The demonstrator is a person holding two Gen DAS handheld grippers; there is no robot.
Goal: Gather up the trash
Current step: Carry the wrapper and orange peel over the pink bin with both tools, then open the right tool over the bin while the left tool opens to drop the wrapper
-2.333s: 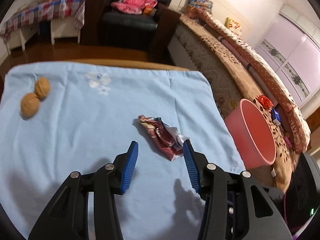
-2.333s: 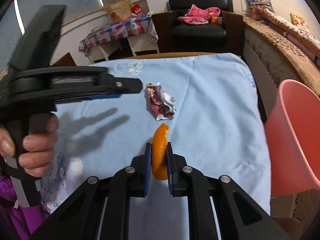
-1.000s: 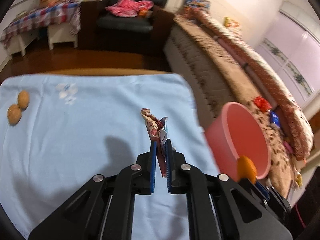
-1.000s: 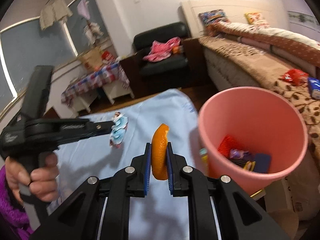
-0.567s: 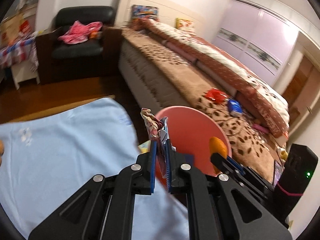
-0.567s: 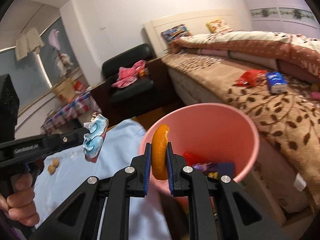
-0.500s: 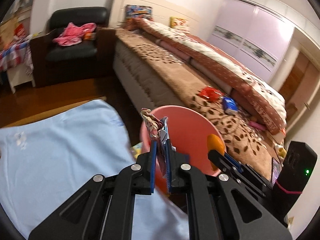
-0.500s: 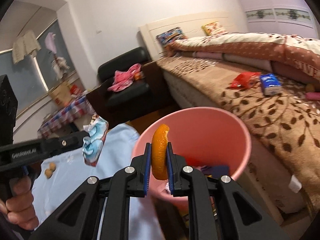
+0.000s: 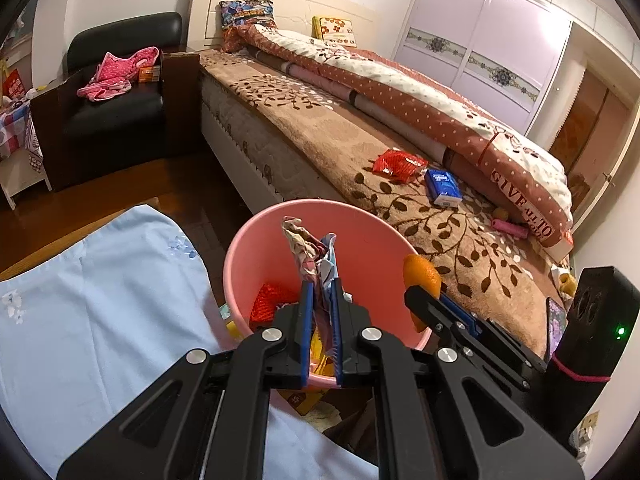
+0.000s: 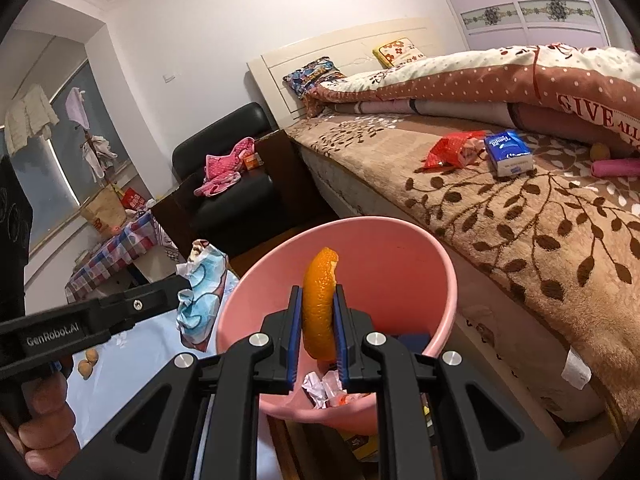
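Both my hands have swung from the blue cloth to the pink bin since a second ago. Through the left camera, my left gripper (image 9: 320, 312) is clamped on the crumpled wrapper (image 9: 310, 254) above the bin (image 9: 360, 224), with my right gripper (image 9: 424, 292) beside it over the rim. Through the right camera, my right gripper (image 10: 316, 320) pinches the orange peel (image 10: 320, 300) above the bin (image 10: 400, 248), which stands against the bed (image 10: 520, 216); the cloth (image 10: 132, 364) lies left.

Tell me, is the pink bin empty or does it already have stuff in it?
Not empty: the pink bin holds crumpled wrappers and a red packet.
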